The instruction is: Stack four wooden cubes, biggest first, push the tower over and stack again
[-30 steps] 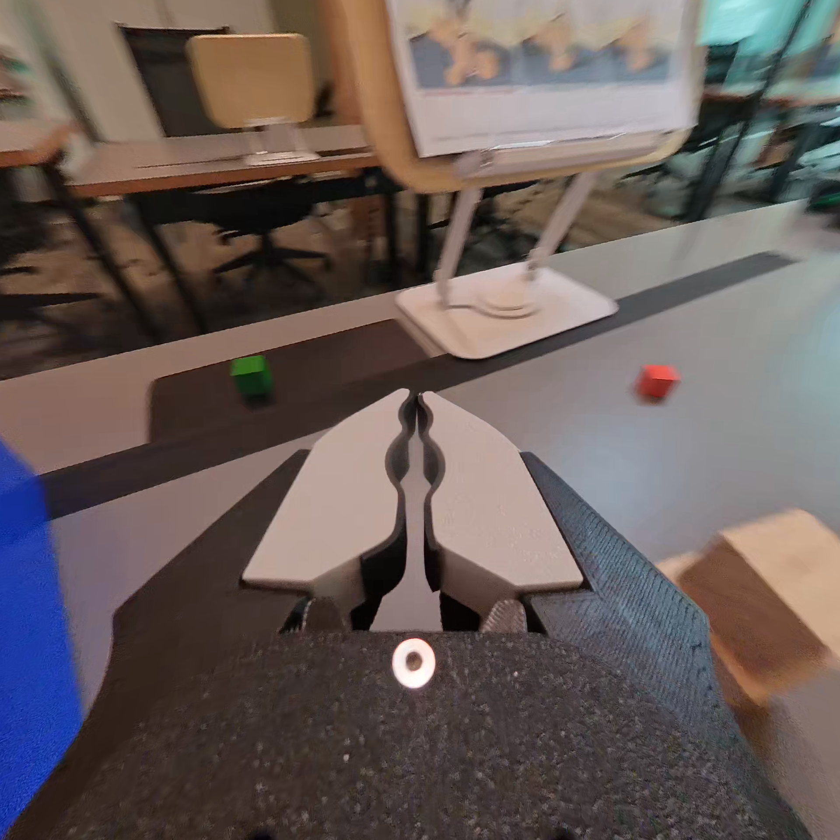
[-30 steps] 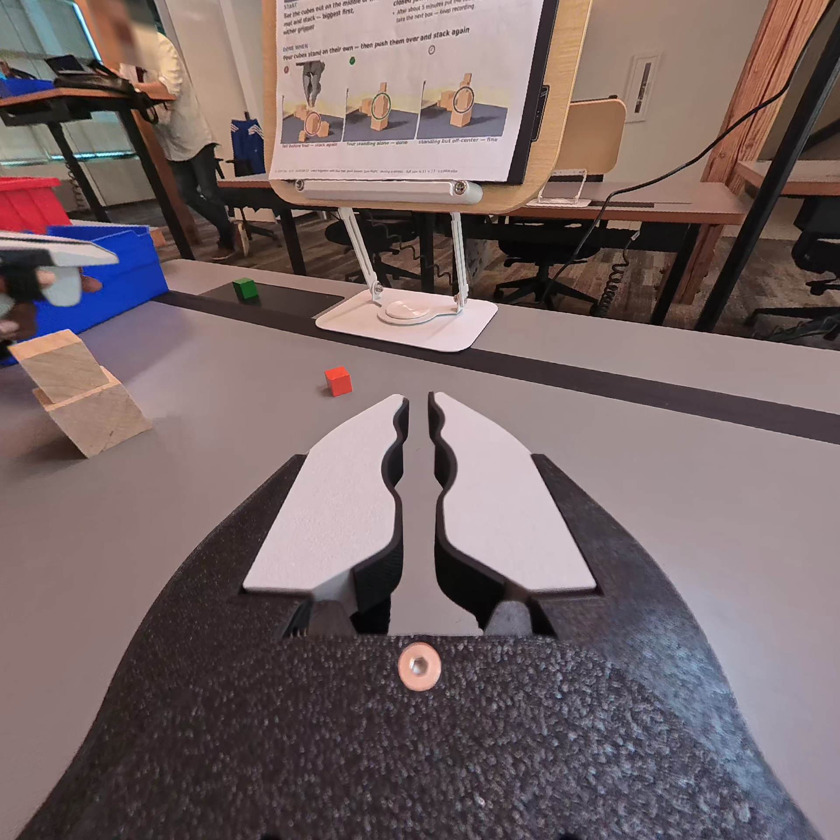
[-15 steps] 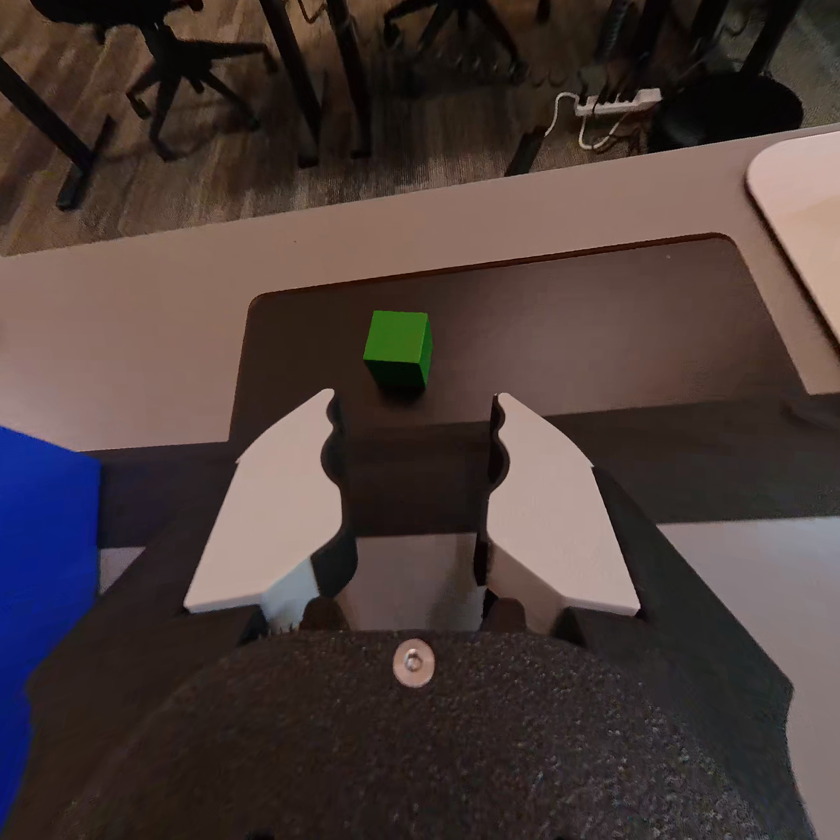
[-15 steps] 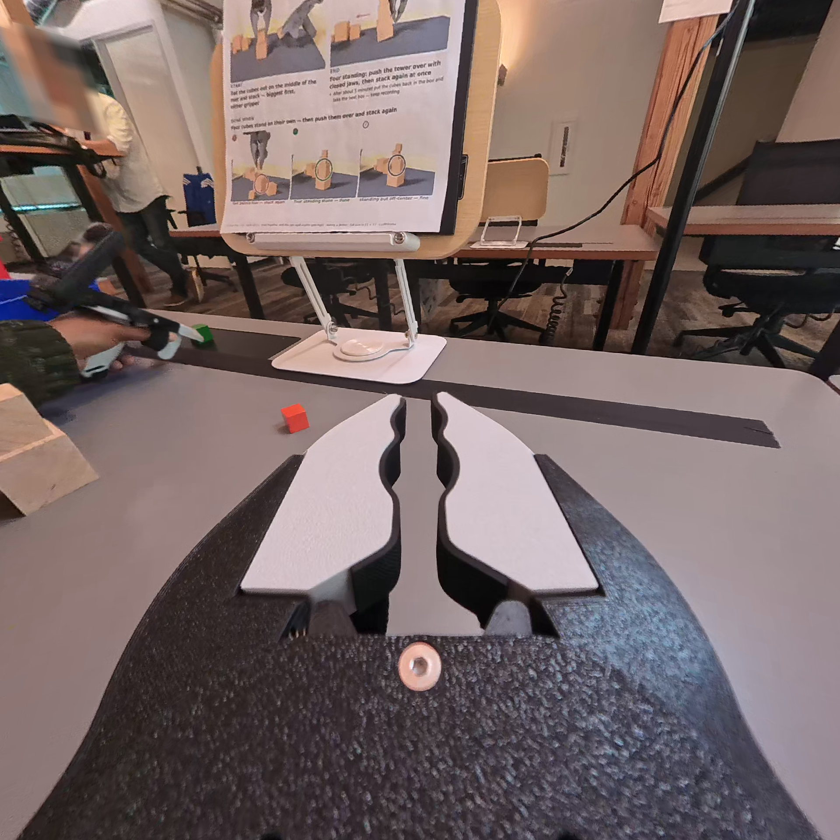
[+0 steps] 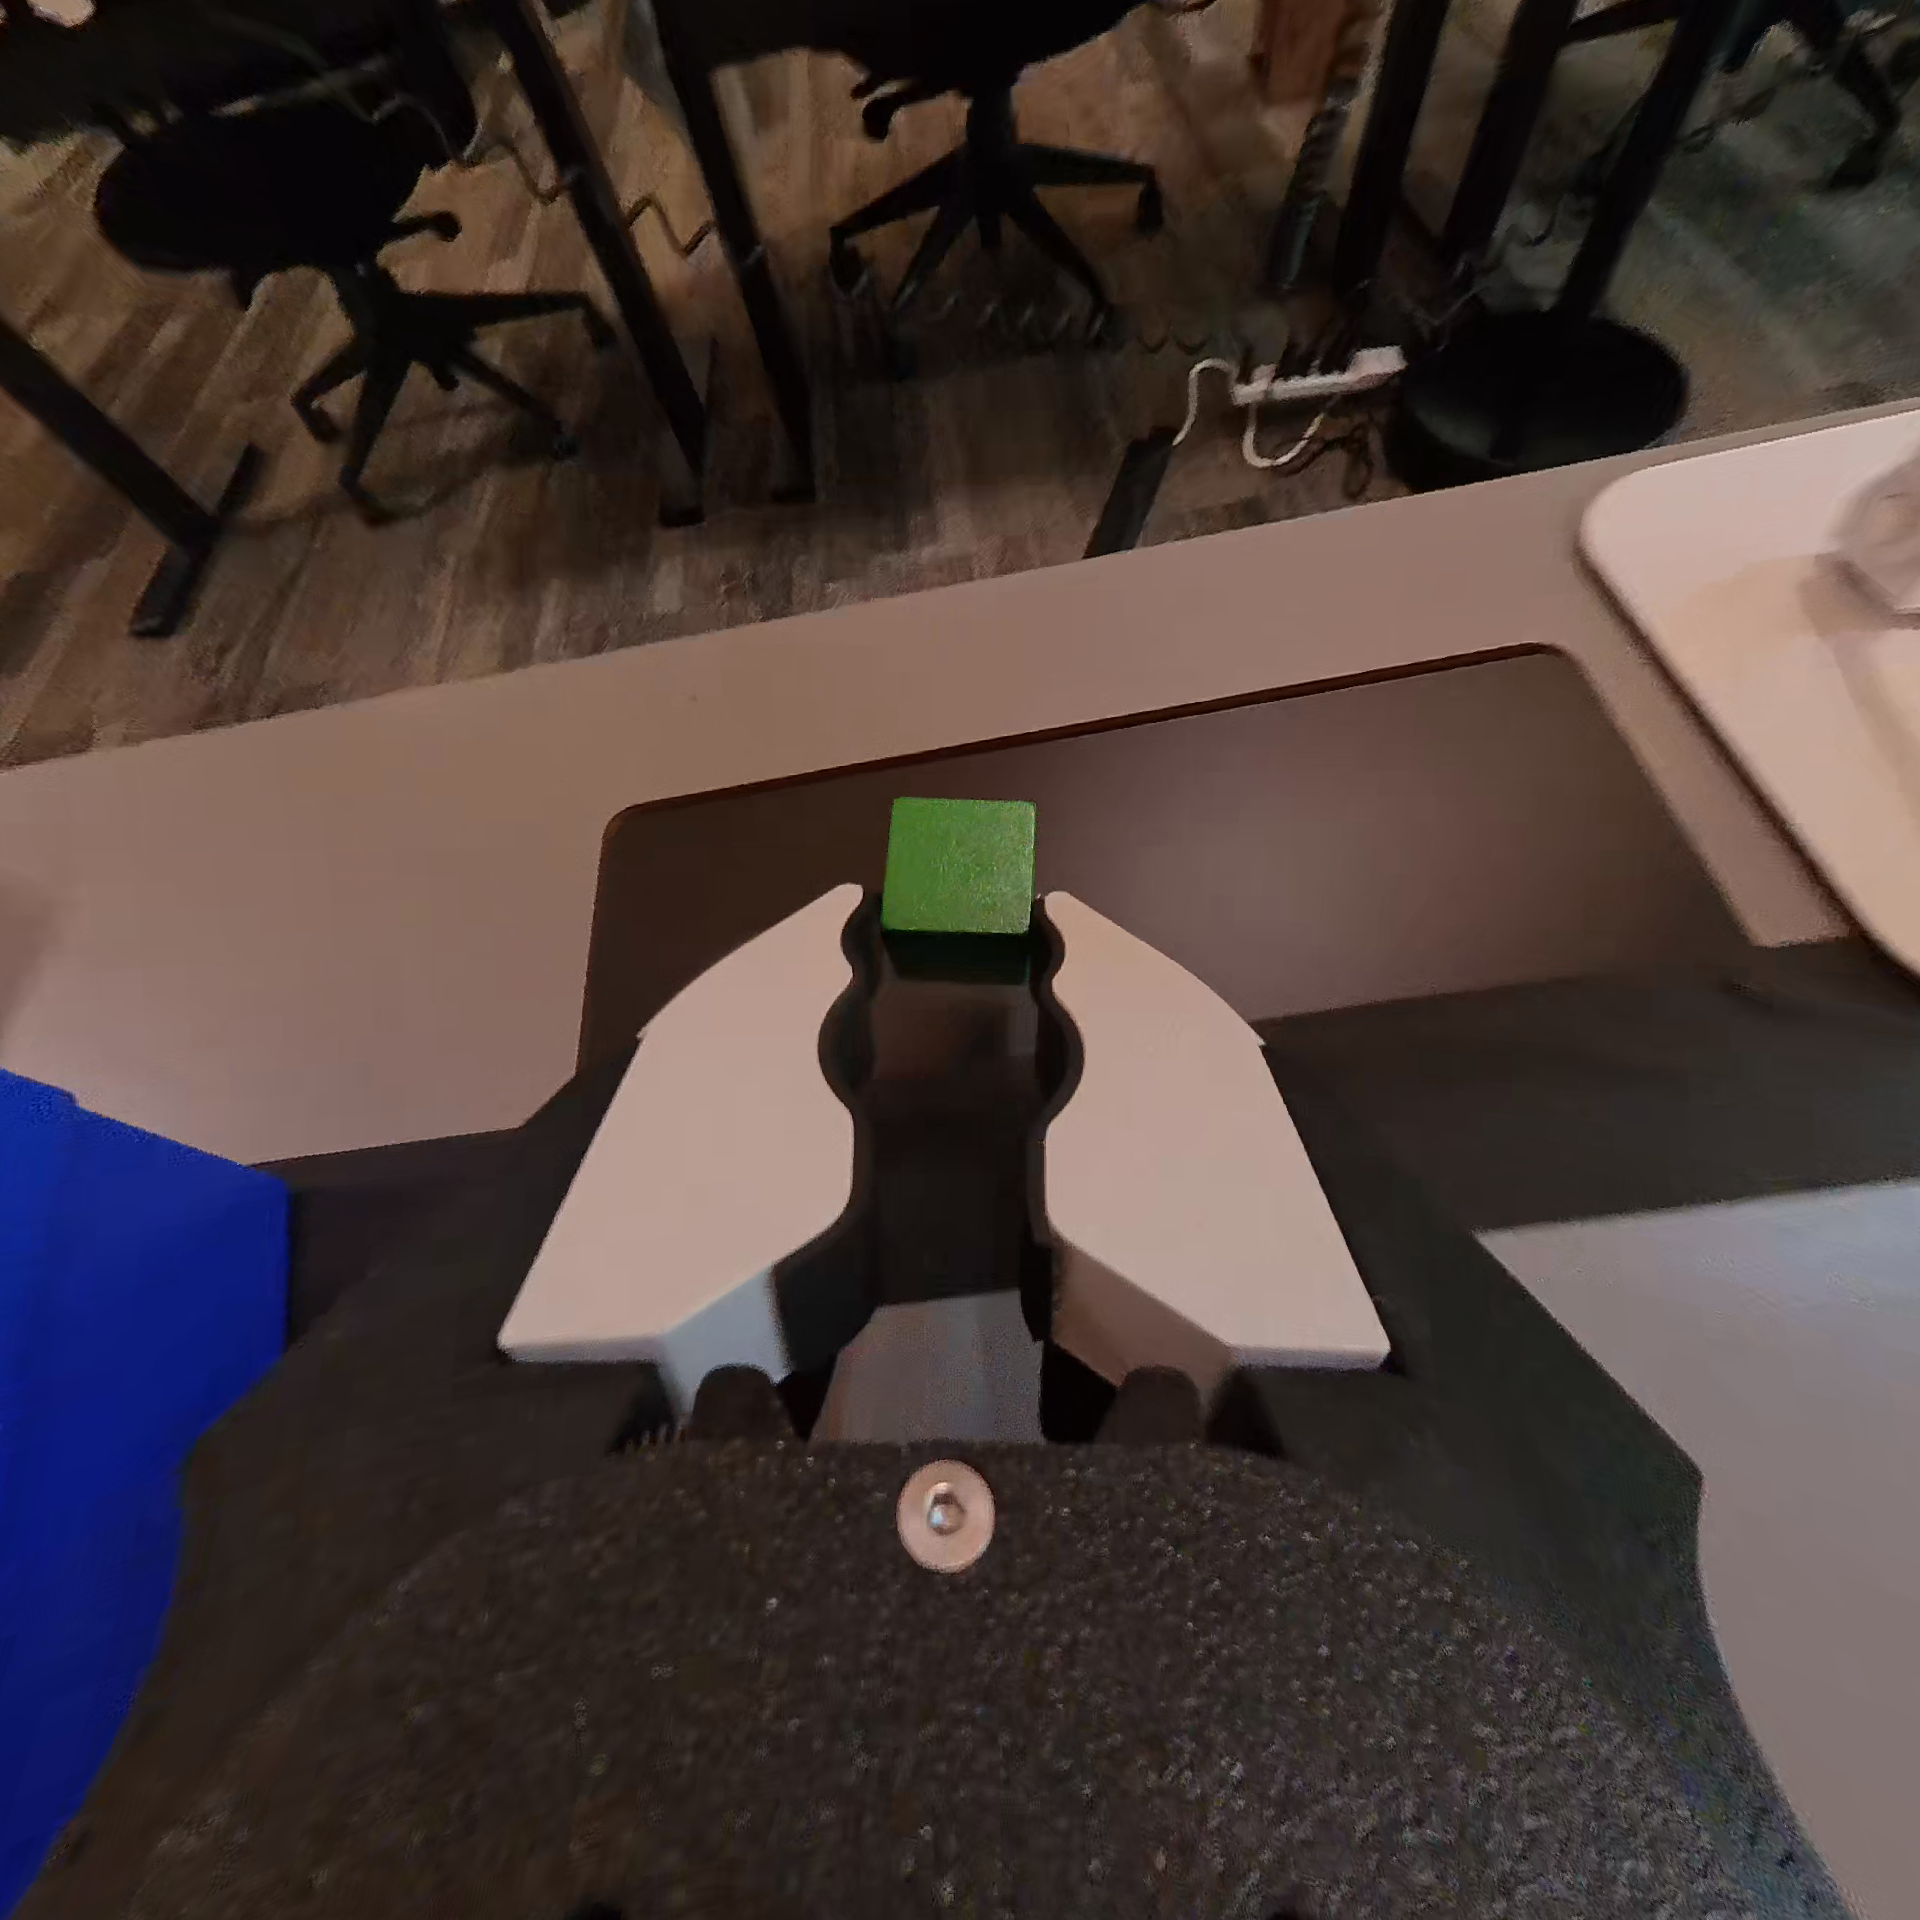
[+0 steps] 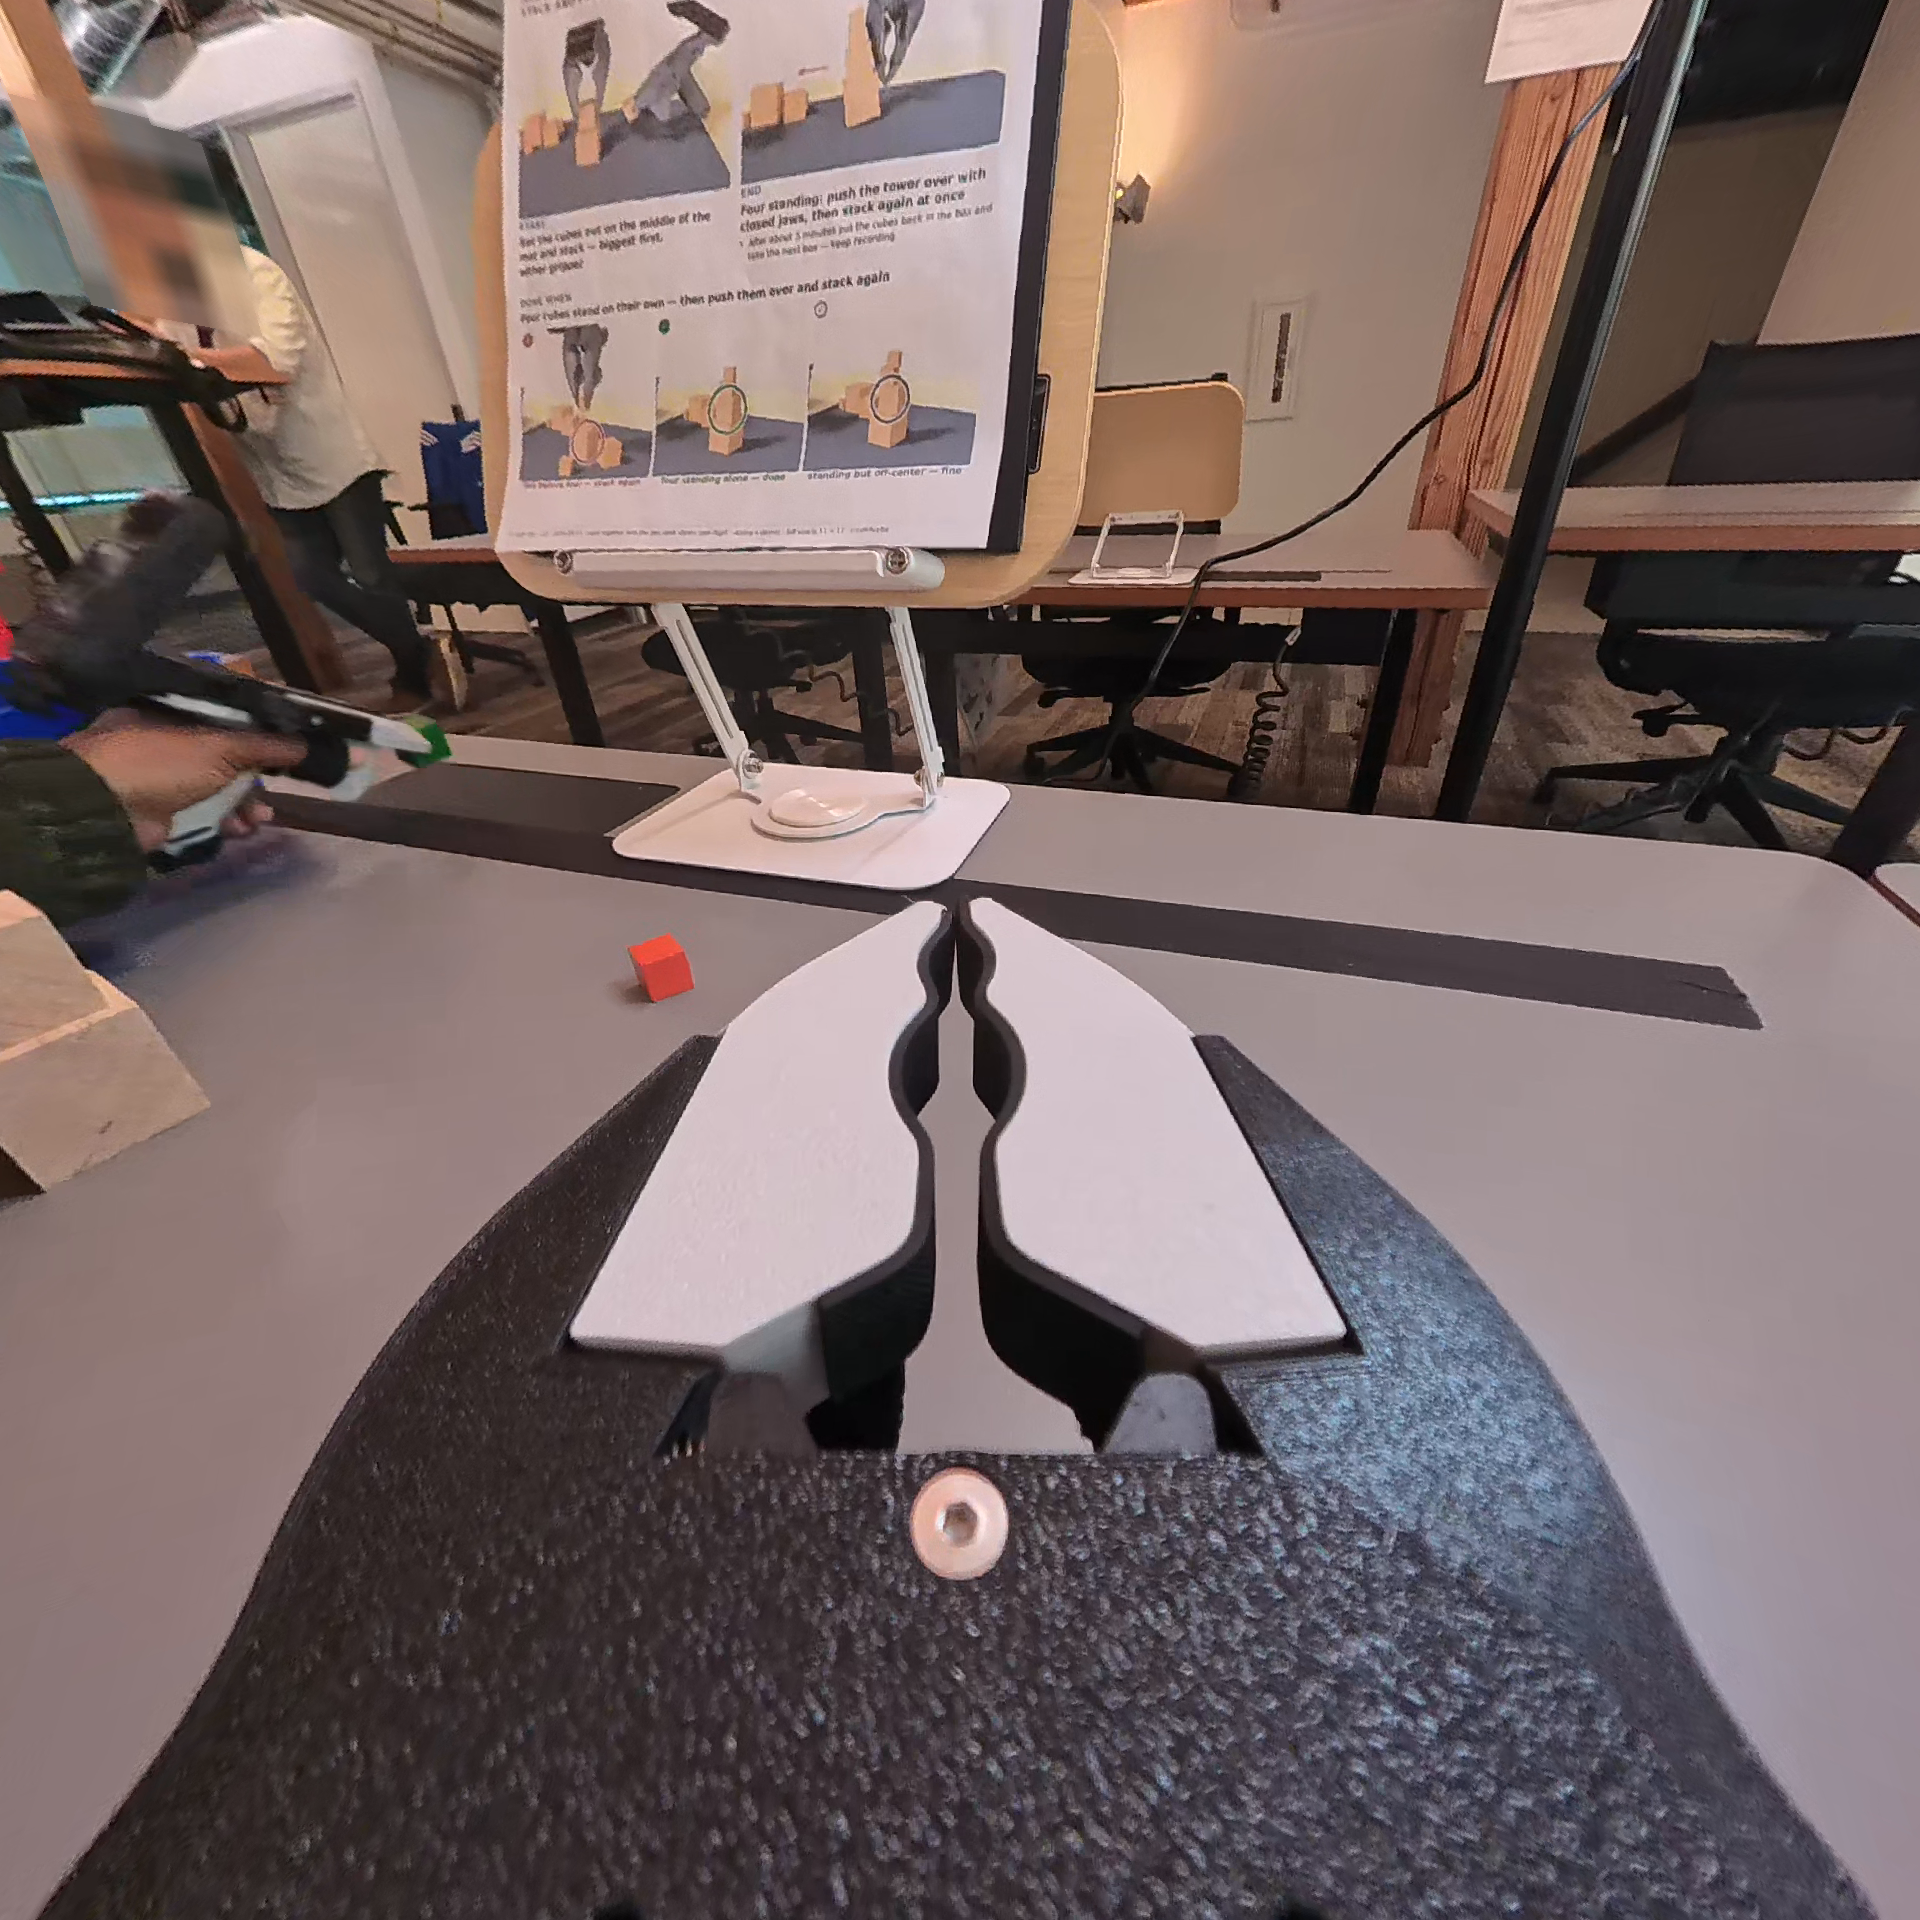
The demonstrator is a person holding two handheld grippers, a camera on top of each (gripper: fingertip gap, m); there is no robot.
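Two sets of tongs are at work over a grey bench. The left tongs pinch a small green cube at their tips, one fingertip pressed to each side of it, over a dark panel set into the bench near its far edge. A blue bin stands just to their left. The right wrist view shows the same green cube at the tips of those tongs, with a hand holding their grip. The right tongs are pressed together with nothing between them, low over the bench. A red cube lies ahead to their left, wooden blocks farther left, and a white stand base beyond.
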